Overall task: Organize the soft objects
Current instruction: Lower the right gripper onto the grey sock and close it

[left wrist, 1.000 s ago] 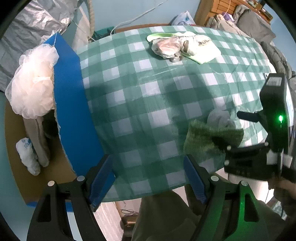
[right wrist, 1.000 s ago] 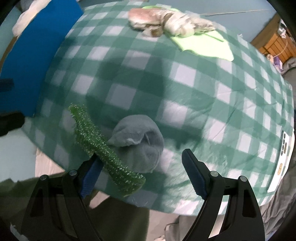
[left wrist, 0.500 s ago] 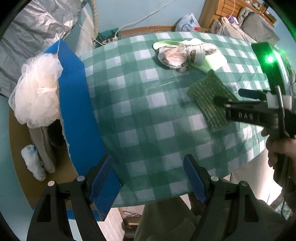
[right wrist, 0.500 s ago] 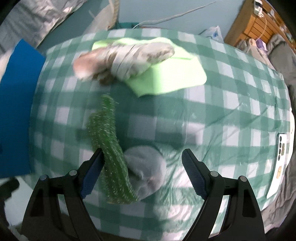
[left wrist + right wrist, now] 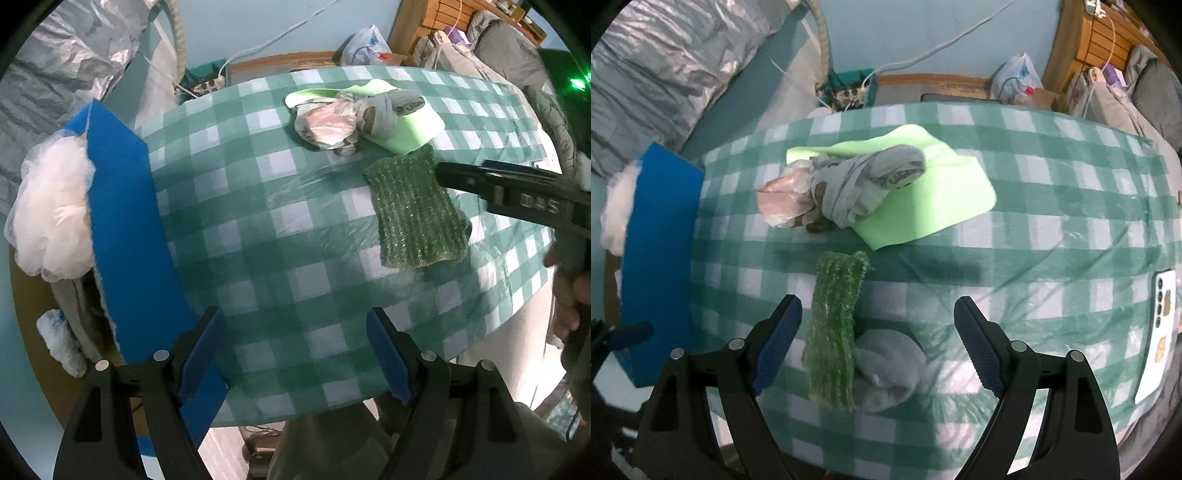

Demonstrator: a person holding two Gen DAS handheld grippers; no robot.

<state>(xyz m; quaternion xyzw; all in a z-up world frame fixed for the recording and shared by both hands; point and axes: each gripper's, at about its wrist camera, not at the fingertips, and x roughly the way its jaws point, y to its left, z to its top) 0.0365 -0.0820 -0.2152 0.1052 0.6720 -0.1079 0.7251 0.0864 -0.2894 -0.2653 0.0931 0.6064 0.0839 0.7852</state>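
A green knitted cloth [image 5: 834,332] leans on edge against a rolled grey sock [image 5: 890,373] on the green checked table [image 5: 1052,206]. Both lie between the fingers of my right gripper [image 5: 877,302], which is open; tablecloth shows between each pad and them. From the left wrist view the green cloth [image 5: 413,210] faces the camera, with one of the right gripper's fingers [image 5: 480,181] at its upper corner. Just beyond sits a pile: a crumpled plastic bag [image 5: 783,206] and a grey bundle [image 5: 864,184] on a light green cloth [image 5: 934,199]. My left gripper [image 5: 295,317] hangs open over the table's near left part, holding nothing.
A cardboard box with a blue flap [image 5: 125,236] stands off the table's left edge, with a white mesh pouf [image 5: 51,214] on its rim and pale items inside. A phone [image 5: 1156,332] lies at the table's right edge. A hand [image 5: 569,302] grips the right tool.
The right gripper has moved from the table's near edge toward the pile. The green cloth and grey sock now lie much closer to the pile, the cloth turned more upright. The left gripper barely shifted.
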